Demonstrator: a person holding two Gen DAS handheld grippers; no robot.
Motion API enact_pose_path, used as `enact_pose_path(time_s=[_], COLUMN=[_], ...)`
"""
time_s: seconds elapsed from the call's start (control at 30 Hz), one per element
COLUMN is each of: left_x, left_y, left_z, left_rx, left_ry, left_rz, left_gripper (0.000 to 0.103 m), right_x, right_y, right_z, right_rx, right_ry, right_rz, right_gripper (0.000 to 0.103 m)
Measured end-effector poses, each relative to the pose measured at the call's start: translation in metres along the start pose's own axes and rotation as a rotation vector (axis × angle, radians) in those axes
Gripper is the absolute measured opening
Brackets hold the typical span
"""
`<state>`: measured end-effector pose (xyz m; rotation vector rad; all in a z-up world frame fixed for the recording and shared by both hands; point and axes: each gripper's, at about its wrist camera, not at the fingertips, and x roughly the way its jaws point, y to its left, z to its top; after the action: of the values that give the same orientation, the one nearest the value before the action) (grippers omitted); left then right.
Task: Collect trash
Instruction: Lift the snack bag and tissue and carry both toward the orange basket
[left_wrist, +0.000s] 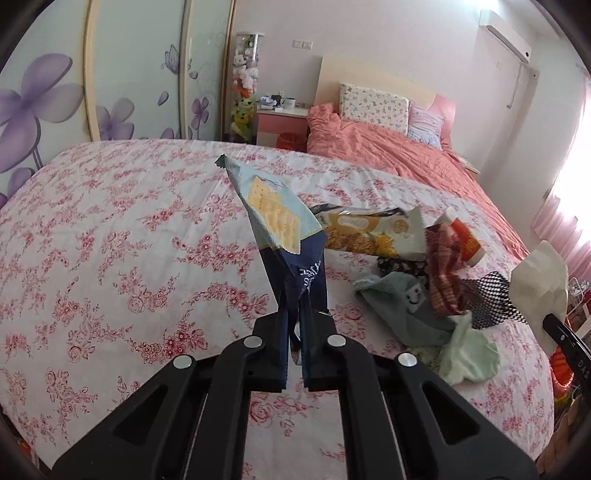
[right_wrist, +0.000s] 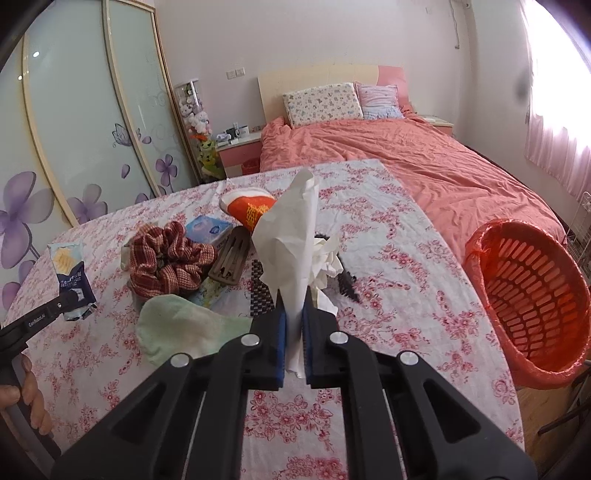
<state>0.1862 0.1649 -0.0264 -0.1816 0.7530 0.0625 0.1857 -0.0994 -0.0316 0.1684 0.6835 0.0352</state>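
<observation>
My left gripper (left_wrist: 295, 314) is shut on a blue cracker wrapper (left_wrist: 275, 218) and holds it up above the floral table (left_wrist: 110, 240). It also shows at the left of the right wrist view (right_wrist: 70, 280). My right gripper (right_wrist: 294, 317) is shut on a white tissue (right_wrist: 291, 236), held upright over the table; the tissue also shows at the right of the left wrist view (left_wrist: 539, 284). A yellow snack wrapper (left_wrist: 373, 232) lies on the table. An orange basket (right_wrist: 532, 295) lined with a red bag stands off the table's right edge.
On the table lie a plaid scrunchie (right_wrist: 166, 262), a green sock (right_wrist: 177, 328), an orange sock (right_wrist: 251, 210), a blue tissue pack (right_wrist: 208, 229), a brown comb (right_wrist: 231, 262) and more crumpled tissue (right_wrist: 327, 258). A bed (right_wrist: 424, 166) stands behind.
</observation>
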Motion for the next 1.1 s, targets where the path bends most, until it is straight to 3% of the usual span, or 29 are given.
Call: enact_pose_path(time_s=[0.23, 0.57, 1.1], left_x=[-0.027, -0.047, -0.047], left_y=[-0.031, -0.100, -0.230], left_z=[0.009, 0.011, -0.014], left_rx=[0.048, 0.158, 0.326], left_ry=[-0.043, -0.061, -0.038], left_rz=[-0.047, -0.172, -0.401], left_gripper=[0.005, 0.005, 0.005], right_x=[-0.035, -0.082, -0.092], right_y=[-0.019, -0.066, -0.158], right_z=[0.014, 0.027, 0.010], right_rx=[0.020, 0.090, 0.172], right_ry=[-0.079, -0.179, -0.198], right_rz=[0.003, -0.045, -0.191], right_gripper=[0.008, 0.008, 0.008])
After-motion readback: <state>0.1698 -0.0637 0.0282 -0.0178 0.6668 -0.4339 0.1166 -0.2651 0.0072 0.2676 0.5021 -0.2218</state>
